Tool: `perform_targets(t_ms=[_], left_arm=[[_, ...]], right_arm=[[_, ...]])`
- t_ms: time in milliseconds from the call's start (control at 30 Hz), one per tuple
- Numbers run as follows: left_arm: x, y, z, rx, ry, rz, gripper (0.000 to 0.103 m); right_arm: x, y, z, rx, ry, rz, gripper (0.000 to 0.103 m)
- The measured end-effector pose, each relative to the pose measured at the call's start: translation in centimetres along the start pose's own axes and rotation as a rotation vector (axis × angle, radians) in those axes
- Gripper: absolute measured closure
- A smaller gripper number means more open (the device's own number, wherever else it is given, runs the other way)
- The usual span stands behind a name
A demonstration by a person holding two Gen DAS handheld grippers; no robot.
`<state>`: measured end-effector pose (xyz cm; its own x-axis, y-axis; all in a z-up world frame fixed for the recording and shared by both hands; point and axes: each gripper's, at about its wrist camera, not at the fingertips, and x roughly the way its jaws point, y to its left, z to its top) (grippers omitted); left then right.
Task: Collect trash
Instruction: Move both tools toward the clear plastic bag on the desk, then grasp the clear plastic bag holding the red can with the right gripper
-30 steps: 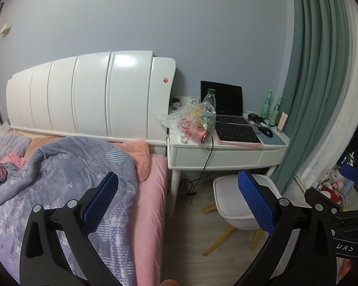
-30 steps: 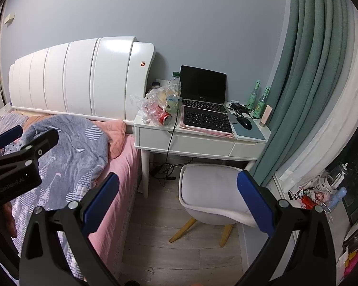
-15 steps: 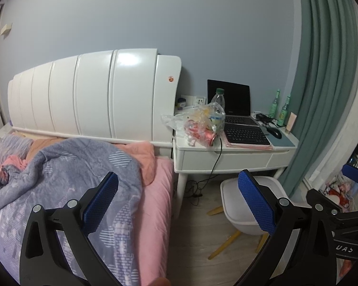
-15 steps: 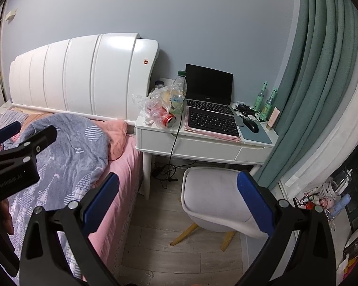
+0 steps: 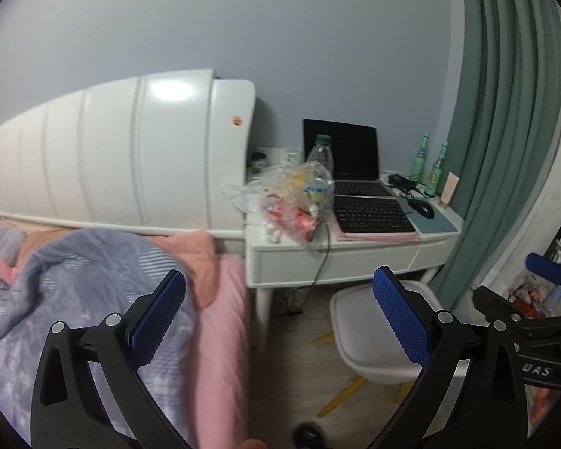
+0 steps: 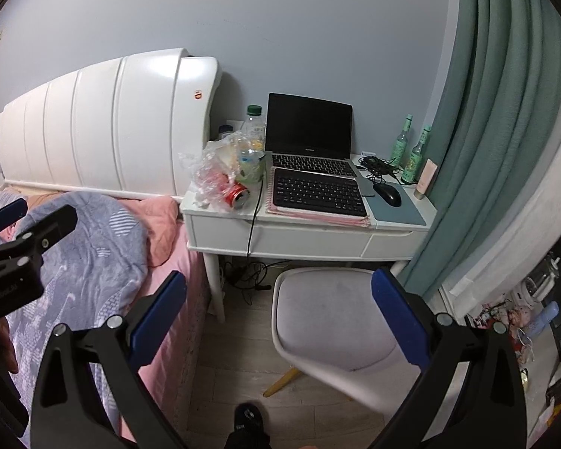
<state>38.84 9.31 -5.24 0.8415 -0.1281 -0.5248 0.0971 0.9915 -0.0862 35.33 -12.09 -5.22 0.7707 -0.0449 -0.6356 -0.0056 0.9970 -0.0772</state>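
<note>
trash (image 6: pixel 228 172), a crumpled clear plastic bag stuffed with a red can (image 6: pixel 239 196) and bottles, sits on the left end of the white counter (image 6: pixel 280 235), just beside the laptop (image 6: pixel 310 138) and touching its dangling cable. it lies far ahead and a little left of both tools, well apart from them. the left hand-held gripper (image 5: pixel 280 321) and the right hand-held gripper (image 6: pixel 278 318) both gape wide, holding nothing. the heap spreads sideways along the counter edge. neither looks clearly nearer; the chair (image 6: pixel 333 318) blocks the right one's path.
</note>
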Motion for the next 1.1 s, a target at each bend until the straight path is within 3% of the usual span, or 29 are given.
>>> perform_targets(t_ms=[100,367,600,1100], left_arm=[[3.7,-0.7,1.4,0.01,0.014,-0.011,0.006],[12.0,-1.9,6.3,0.047,0.046,0.049,0.006],[16.6,0.2,9.0,-0.021,0.055,0.119,0.006],[23.1,4.3,9.6,-0.081,0.098,0.192,0.006]], right_arm=[[4.4,-1.8,1.8,0.029,0.007,0.043,0.007],[13.2,-3.9,7.8,0.008,0.037,0.138,0.007],[18.8,-1.8,11.8,-0.079,0.047,0.248,0.007],[27.3,4.2,14.1,-0.239,0.056,0.36,0.007]])
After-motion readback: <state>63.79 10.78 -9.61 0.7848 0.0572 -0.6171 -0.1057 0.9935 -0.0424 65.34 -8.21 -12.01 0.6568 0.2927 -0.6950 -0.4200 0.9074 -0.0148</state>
